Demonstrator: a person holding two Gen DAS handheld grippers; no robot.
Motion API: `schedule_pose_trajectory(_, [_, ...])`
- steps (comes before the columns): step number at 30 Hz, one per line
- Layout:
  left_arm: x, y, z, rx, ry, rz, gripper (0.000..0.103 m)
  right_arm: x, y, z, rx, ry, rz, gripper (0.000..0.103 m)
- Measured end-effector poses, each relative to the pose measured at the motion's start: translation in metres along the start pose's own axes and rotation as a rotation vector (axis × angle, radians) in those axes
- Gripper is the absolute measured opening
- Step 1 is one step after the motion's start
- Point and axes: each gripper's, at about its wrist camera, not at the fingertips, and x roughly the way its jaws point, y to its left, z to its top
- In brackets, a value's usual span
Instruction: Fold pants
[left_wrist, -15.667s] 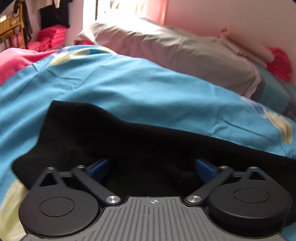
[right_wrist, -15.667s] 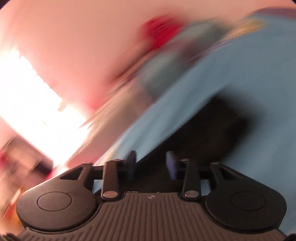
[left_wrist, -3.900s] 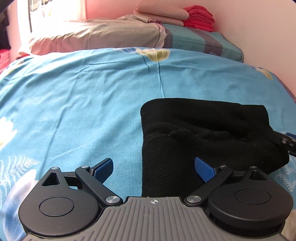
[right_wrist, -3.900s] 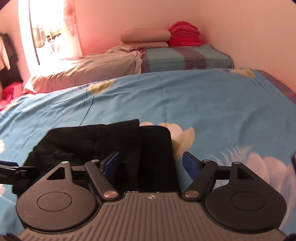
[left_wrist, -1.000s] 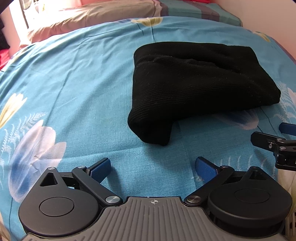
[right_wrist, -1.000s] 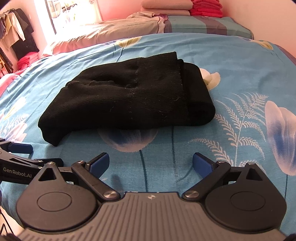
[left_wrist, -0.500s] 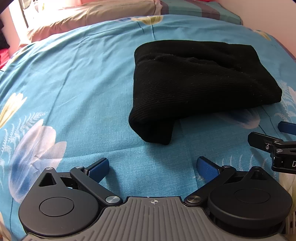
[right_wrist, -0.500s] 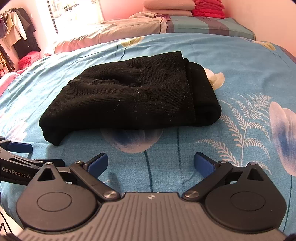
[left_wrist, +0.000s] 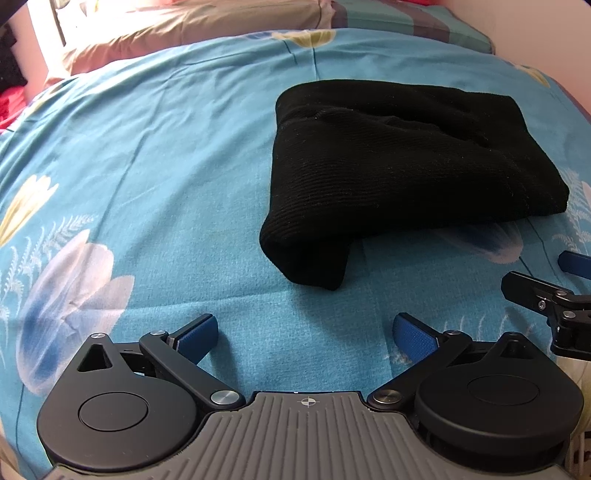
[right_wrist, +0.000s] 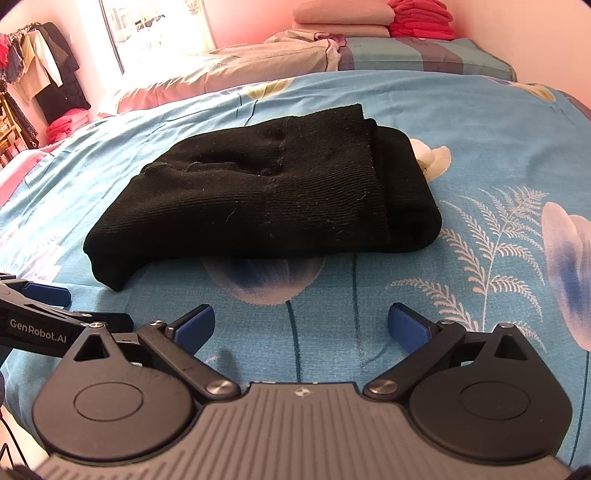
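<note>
The black knit pants (left_wrist: 399, 173) lie folded into a thick bundle on the blue flowered bedspread (left_wrist: 155, 155). In the right wrist view the same pants (right_wrist: 266, 192) sit ahead, with the ribbed band at their right end. My left gripper (left_wrist: 304, 330) is open, pulled back from the bundle's near corner, with nothing between its blue pads. My right gripper (right_wrist: 299, 325) is open too and empty, short of the pants' front edge. Each gripper's tip shows at the edge of the other's view.
Pillows (right_wrist: 236, 66) and a striped cushion (right_wrist: 421, 55) line the head of the bed, with folded pink and red cloths (right_wrist: 373, 16) stacked behind. Hanging clothes (right_wrist: 40, 81) and a rack stand at the far left. A pink wall runs along the right.
Both grippers have drawn back from the folded pants, which rest untouched on the bed. Over the last second the views shifted only slightly.
</note>
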Motion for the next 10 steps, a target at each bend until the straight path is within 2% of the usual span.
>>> schedule_pose_trajectory(10, [-0.0003, -0.0011, -0.0001, -0.01, 0.007, 0.015, 0.103, -0.0014, -0.0022, -0.0023, -0.003, -0.011, 0.015, 0.101])
